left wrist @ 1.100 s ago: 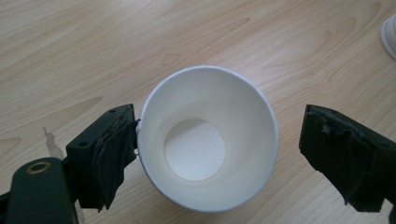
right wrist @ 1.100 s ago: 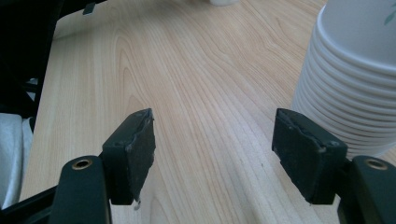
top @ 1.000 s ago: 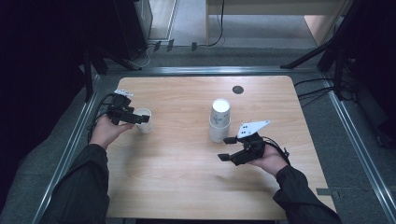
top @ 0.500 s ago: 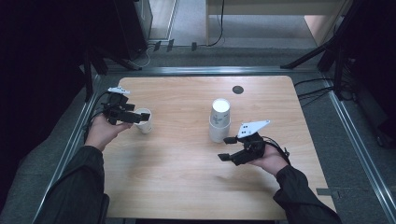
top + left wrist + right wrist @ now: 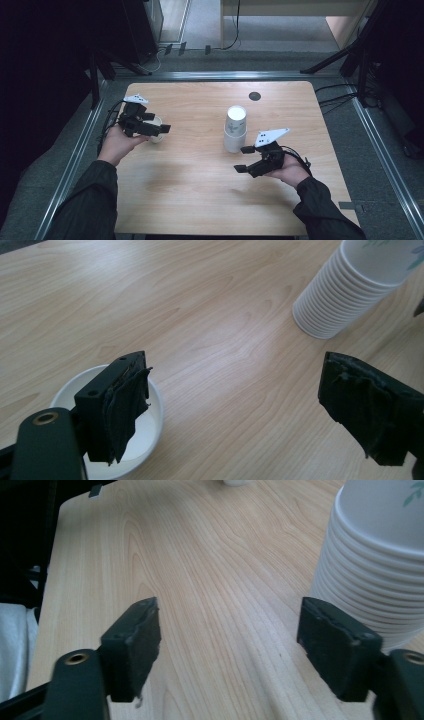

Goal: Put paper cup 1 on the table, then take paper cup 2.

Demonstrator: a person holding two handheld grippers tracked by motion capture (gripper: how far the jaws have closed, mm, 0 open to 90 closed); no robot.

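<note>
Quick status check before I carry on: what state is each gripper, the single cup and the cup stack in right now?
left gripper: open, one jaw over the single cup's mouth.
right gripper: open, holding nothing, beside the cup stack.
single cup: upright on the table, looks empty.
cup stack: nested paper cups, standing mouth down on the table.
table: wooden top, bare between the cups.

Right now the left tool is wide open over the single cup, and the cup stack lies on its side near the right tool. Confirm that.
Not quite. The stack stands upright, mouth down, not on its side; the high view shows it. The rest holds: the left tool is wide open over the single cup, and the stack is near the right tool.
</note>
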